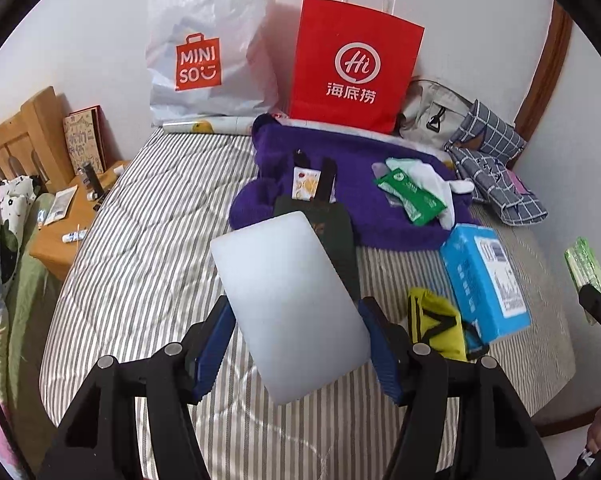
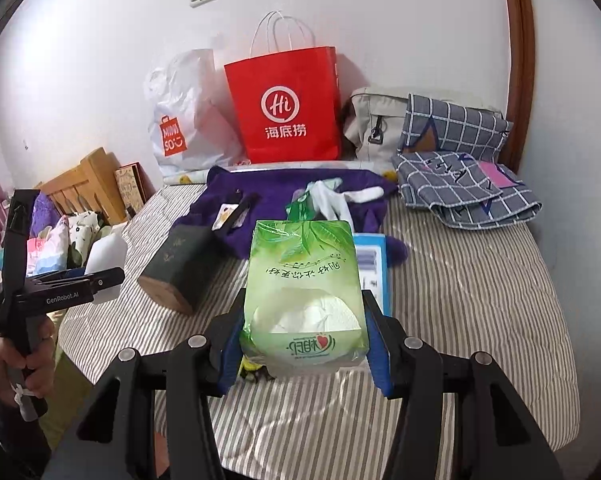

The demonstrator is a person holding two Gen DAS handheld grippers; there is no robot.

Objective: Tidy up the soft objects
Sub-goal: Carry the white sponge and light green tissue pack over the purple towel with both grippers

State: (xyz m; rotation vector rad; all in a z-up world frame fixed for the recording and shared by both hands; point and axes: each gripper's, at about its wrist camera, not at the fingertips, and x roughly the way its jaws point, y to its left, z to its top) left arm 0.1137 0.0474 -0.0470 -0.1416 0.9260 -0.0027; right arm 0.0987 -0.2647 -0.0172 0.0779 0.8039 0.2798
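Note:
My left gripper (image 1: 294,340) is shut on a white foam block (image 1: 288,300) and holds it above the striped bed (image 1: 140,260). My right gripper (image 2: 304,344) is shut on a green pack of tissues (image 2: 304,280), also held above the bed. The left gripper (image 2: 60,284) with the foam block (image 2: 106,254) shows at the left of the right wrist view. The green pack (image 1: 584,268) shows at the right edge of the left wrist view. A purple fleece garment (image 1: 340,184) lies at the back of the bed with a small green pack (image 1: 412,194) and white cloth (image 1: 428,176) on it.
A red paper bag (image 1: 352,64) and a white Miniso bag (image 1: 208,52) stand against the wall. A blue box (image 1: 484,280), a yellow item (image 1: 432,320), a dark green box (image 2: 180,268), checked cloth (image 1: 496,160) and a beige bag (image 1: 428,112) lie on the bed. A wooden nightstand (image 1: 72,216) stands left.

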